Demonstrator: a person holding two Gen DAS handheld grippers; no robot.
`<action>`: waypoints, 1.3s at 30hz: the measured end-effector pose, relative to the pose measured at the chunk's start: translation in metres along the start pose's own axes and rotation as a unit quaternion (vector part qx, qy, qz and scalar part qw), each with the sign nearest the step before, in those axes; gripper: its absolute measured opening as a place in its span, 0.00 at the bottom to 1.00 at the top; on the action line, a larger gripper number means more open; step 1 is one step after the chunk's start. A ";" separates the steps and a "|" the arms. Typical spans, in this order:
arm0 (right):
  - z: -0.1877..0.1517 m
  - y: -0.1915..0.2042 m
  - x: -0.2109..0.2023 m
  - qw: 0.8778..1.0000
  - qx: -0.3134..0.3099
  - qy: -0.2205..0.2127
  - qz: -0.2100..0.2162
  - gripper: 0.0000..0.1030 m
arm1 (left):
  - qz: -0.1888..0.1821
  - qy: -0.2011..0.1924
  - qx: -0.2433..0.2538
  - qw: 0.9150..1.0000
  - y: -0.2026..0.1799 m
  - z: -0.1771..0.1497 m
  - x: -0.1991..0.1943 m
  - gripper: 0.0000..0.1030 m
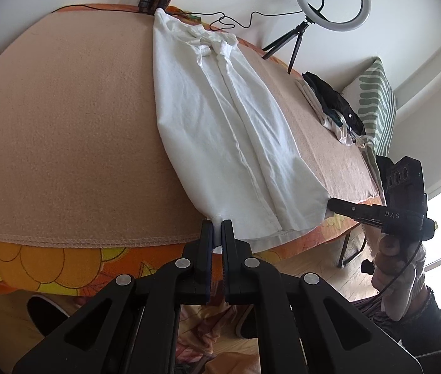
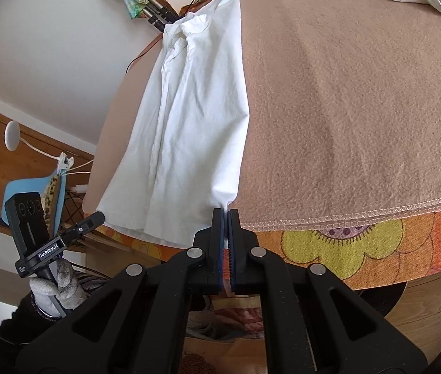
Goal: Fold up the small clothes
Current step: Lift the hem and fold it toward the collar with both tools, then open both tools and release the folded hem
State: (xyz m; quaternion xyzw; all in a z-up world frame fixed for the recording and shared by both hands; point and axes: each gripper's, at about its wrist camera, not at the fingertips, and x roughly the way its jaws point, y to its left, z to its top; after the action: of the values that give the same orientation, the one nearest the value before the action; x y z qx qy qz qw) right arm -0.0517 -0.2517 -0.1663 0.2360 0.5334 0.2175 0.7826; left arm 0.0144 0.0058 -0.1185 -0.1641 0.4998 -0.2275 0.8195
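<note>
Both grippers clenched on the near hem corners of the long white cotton shirt [image 1: 220, 118] lying flat on the beige fleece-covered surface [image 1: 64, 131], left gripper [image 1: 217, 227] and right gripper [image 2: 227, 216] should lift together, hem taut, folding evenly toward the collar.

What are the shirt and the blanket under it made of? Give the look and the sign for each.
Shirt: thin matte white woven cloth, probably cotton or a blend; it shows fine creases and stitched hems.
Blanket: beige fleece, likely synthetic; it has a nubbly, pilled, dull surface and an overlocked edge.
</note>
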 end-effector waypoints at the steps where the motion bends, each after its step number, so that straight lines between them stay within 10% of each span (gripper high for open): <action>1: 0.002 0.001 -0.002 1.000 0.002 -0.004 0.005 0.03 | -0.002 -0.003 -0.002 1.000 0.000 0.003 -0.001 0.04; 23: 0.124 0.012 0.031 0.999 0.027 -0.038 0.000 0.03 | 0.023 -0.035 -0.051 0.998 0.033 0.108 0.035 0.04; 39: 0.153 -0.004 0.070 0.999 0.040 -0.022 -0.017 0.03 | 0.057 -0.027 -0.033 0.997 0.046 0.128 0.069 0.04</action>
State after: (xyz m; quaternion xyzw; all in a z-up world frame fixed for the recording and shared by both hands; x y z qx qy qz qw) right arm 0.1157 -0.2347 -0.1706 0.2625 0.5281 0.1771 0.7879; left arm 0.1659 0.0126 -0.1360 -0.1683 0.4930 -0.1589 0.8387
